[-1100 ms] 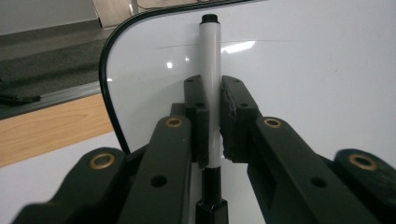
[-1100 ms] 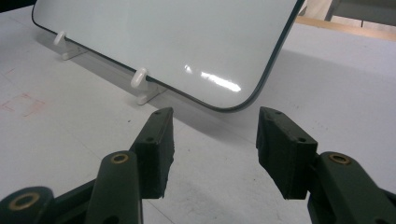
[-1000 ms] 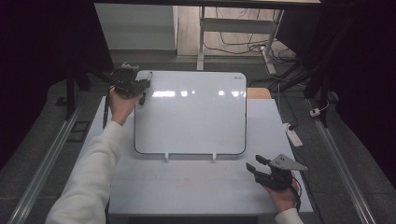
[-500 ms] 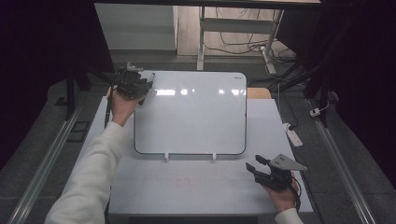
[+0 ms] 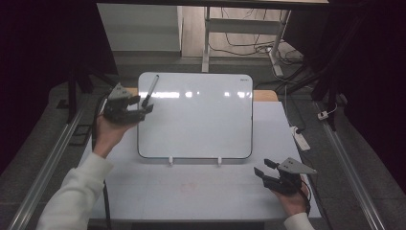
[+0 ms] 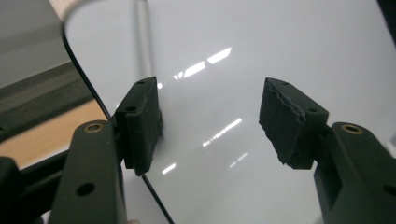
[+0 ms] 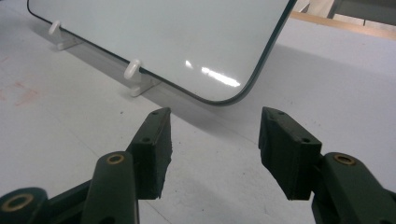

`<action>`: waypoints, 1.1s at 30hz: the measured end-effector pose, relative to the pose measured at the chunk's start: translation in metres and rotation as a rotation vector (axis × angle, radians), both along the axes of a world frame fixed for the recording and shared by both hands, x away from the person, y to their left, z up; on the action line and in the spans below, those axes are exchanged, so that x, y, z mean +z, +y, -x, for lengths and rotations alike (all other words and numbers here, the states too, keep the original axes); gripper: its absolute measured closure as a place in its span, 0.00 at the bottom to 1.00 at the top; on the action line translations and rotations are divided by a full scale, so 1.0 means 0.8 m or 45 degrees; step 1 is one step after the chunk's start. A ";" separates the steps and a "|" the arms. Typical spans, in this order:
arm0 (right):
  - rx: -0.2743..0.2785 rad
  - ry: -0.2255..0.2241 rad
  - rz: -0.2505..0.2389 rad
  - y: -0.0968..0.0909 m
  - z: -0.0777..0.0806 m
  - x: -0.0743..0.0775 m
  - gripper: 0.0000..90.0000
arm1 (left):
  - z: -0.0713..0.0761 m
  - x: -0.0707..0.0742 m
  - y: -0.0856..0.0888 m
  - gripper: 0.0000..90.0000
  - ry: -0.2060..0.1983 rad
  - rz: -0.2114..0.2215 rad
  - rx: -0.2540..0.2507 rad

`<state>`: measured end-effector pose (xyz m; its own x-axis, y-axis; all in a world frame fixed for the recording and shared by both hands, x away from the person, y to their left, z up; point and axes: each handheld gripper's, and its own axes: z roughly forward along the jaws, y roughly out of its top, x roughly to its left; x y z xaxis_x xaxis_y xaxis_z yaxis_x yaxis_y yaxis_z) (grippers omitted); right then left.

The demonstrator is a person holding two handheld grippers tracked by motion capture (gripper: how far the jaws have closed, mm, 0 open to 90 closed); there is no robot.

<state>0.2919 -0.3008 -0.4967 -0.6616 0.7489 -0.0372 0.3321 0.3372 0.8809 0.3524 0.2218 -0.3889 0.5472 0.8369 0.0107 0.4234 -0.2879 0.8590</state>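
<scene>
Far left of the high view, a white knit sleeve [image 5: 72, 196] runs up from seven o'clock to the hand that carries the left gripper [image 5: 143, 106], a matt black tool with a grey three-cornered plate on top. It sits at nine o'clock of the whiteboard [image 5: 201, 120], right at that board's left edge. Its jaws have just been opening and now stand wide apart, nothing between them. In the left gripper view the ridged rubber pads [image 6: 140, 126] frame bare glossy board, and one jaw hangs over the thin dark rim.

Just past the tips, toward eleven o'clock of the board, lies the marker [image 5: 149, 89] — a slim round stick, pale grey barrel with a darker end, flat on the white surface and slanted. The gripper is near it, not touching.

The whiteboard itself is a smooth, shiny rectangle with rounded corners, catching streaks of ceiling light. Two small white plastic hooks [image 5: 170, 160] hold its near edge. It rests on the table [image 5: 201, 191], a pale matt top with a faint reddish smudge.

Over at five o'clock, the right gripper [image 5: 262, 168] hovers low over the tabletop — jaws parted, empty, aimed at the board's rounded near corner.
</scene>
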 end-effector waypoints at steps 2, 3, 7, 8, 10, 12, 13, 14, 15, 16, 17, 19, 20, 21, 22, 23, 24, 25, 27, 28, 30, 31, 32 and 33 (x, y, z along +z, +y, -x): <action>0.017 -0.008 0.013 0.000 0.000 0.000 0.48 | 0.021 -0.013 0.003 0.41 0.012 0.001 -0.020; 0.026 -0.008 0.017 0.000 0.000 0.000 0.48 | 0.031 -0.018 0.005 0.40 0.019 0.003 -0.029; 0.057 -0.007 0.025 0.001 0.000 -0.001 0.47 | 0.067 -0.042 0.010 0.38 0.044 0.049 -0.059; 0.060 -0.003 0.027 0.001 0.000 -0.002 0.47 | 0.074 -0.048 0.011 0.37 0.056 0.057 -0.070; 0.067 -0.002 0.036 0.001 -0.001 -0.004 0.47 | 0.089 -0.061 0.011 0.37 0.077 0.065 -0.082; 0.073 0.001 0.039 0.000 -0.001 -0.005 0.47 | 0.102 -0.074 0.010 0.35 0.099 0.045 -0.094; 0.076 0.001 0.039 0.000 -0.001 -0.005 0.47 | 0.107 -0.081 0.009 0.36 0.111 0.047 -0.095; 0.078 0.000 0.042 -0.001 -0.001 -0.005 0.47 | 0.112 -0.088 0.009 0.35 0.124 0.044 -0.098; 0.079 -0.001 0.042 -0.001 -0.001 -0.005 0.47 | 0.117 -0.094 0.008 0.35 0.135 0.044 -0.097; 0.082 -0.002 0.042 -0.001 -0.001 -0.006 0.47 | 0.121 -0.100 0.009 0.35 0.144 0.045 -0.098; 0.085 -0.003 0.044 -0.002 -0.001 -0.006 0.47 | 0.125 -0.105 0.009 0.35 0.154 0.048 -0.099; 0.088 -0.009 0.048 -0.003 -0.002 -0.008 0.47 | 0.133 -0.114 0.011 0.34 0.168 0.061 -0.099; 0.089 -0.006 0.047 -0.003 -0.002 -0.008 0.47 | 0.136 -0.118 0.011 0.34 0.174 0.064 -0.101; 0.088 -0.009 0.048 -0.003 -0.002 -0.009 0.47 | 0.139 -0.123 0.012 0.34 0.183 0.068 -0.106; 0.086 -0.011 0.051 -0.003 -0.003 -0.010 0.47 | 0.142 -0.127 0.012 0.34 0.190 0.065 -0.108; 0.085 -0.014 0.052 -0.004 -0.003 -0.010 0.47 | 0.144 -0.130 0.012 0.34 0.197 0.063 -0.110; 0.085 -0.018 0.053 -0.004 -0.004 -0.011 0.47 | 0.145 -0.134 0.013 0.34 0.204 0.065 -0.110; 0.085 -0.023 0.057 -0.004 -0.004 -0.011 0.47 | 0.146 -0.137 0.014 0.34 0.212 0.071 -0.113; 0.085 -0.026 0.056 -0.003 -0.004 -0.011 0.47 | 0.147 -0.141 0.015 0.34 0.220 0.077 -0.111; 0.083 -0.031 0.058 -0.003 -0.003 -0.011 0.47 | 0.147 -0.142 0.016 0.34 0.221 0.076 -0.108; 0.085 -0.041 0.058 -0.003 -0.003 -0.010 0.47 | 0.147 -0.141 0.016 0.34 0.217 0.078 -0.109; 0.087 -0.045 0.057 -0.003 -0.003 -0.009 0.47 | 0.147 -0.141 0.016 0.34 0.213 0.078 -0.111; 0.087 -0.050 0.058 -0.003 -0.002 -0.008 0.47 | 0.147 -0.140 0.015 0.34 0.210 0.076 -0.113; 0.086 -0.053 0.056 -0.003 -0.001 -0.007 0.47 | 0.148 -0.140 0.015 0.34 0.208 0.076 -0.114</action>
